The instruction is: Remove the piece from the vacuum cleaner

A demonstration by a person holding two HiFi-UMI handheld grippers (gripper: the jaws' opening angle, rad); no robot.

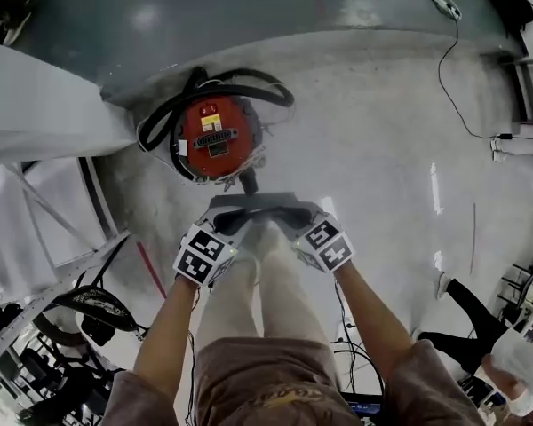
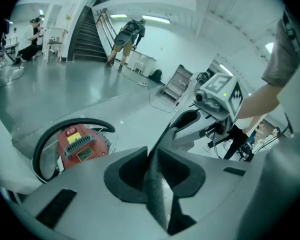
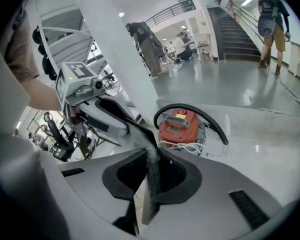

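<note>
A red canister vacuum cleaner (image 1: 215, 137) with a black hose (image 1: 240, 87) stands on the floor. In the air in front of it hangs a flat grey piece (image 1: 259, 204) with a short dark stub toward the vacuum. My left gripper (image 1: 224, 213) holds the piece's left end and my right gripper (image 1: 304, 216) its right end. In the left gripper view the left gripper (image 2: 152, 171) is shut on the piece's thin dark edge (image 2: 157, 194), with the vacuum cleaner (image 2: 77, 146) below. In the right gripper view the right gripper (image 3: 152, 171) pinches the same edge (image 3: 150, 194), the vacuum cleaner (image 3: 179, 125) beyond.
A white slanted structure (image 1: 35, 105) and metal frames stand at the left. A cable (image 1: 453, 69) runs across the floor at the far right. A crouched person (image 1: 480, 327) is at the lower right. A staircase (image 2: 85, 39) and a standing person (image 2: 125, 39) are far off.
</note>
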